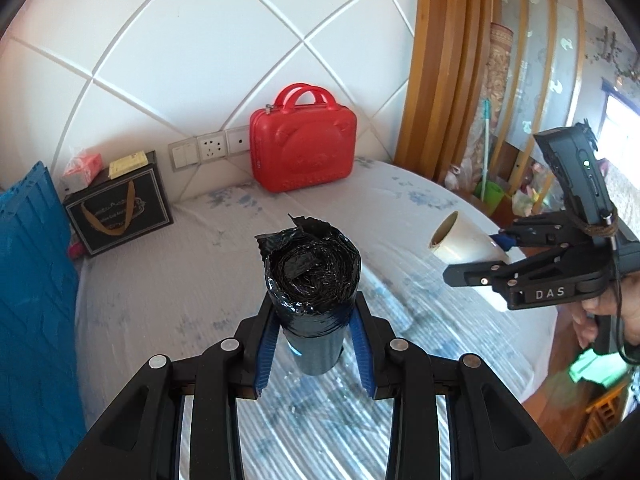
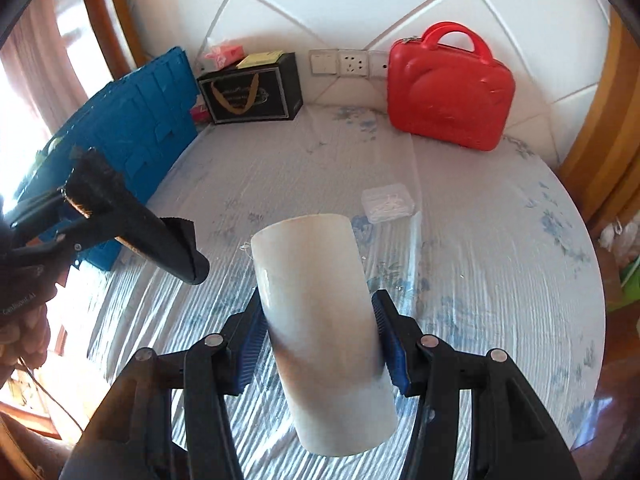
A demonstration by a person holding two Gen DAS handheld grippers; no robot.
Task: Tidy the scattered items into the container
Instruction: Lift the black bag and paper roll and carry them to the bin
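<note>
A black plastic bag roll (image 1: 314, 280) and a white film roll (image 2: 320, 320) are held aloft above the table; a blue plastic crate (image 2: 132, 120) stands at its edge.

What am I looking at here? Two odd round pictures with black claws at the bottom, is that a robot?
No robot: a person holds a handheld gripper in each hand, and each carries a wide-angle camera looking along its two fingers, so you get one picture per hand. In the left camera's view, the left gripper is closed on a black roll of bags; off to the side you see the right gripper. In the right camera's view, that gripper is closed on a white roll. On the round table stand a red case, a dark gift box, a blue crate and a small clear box.
</note>
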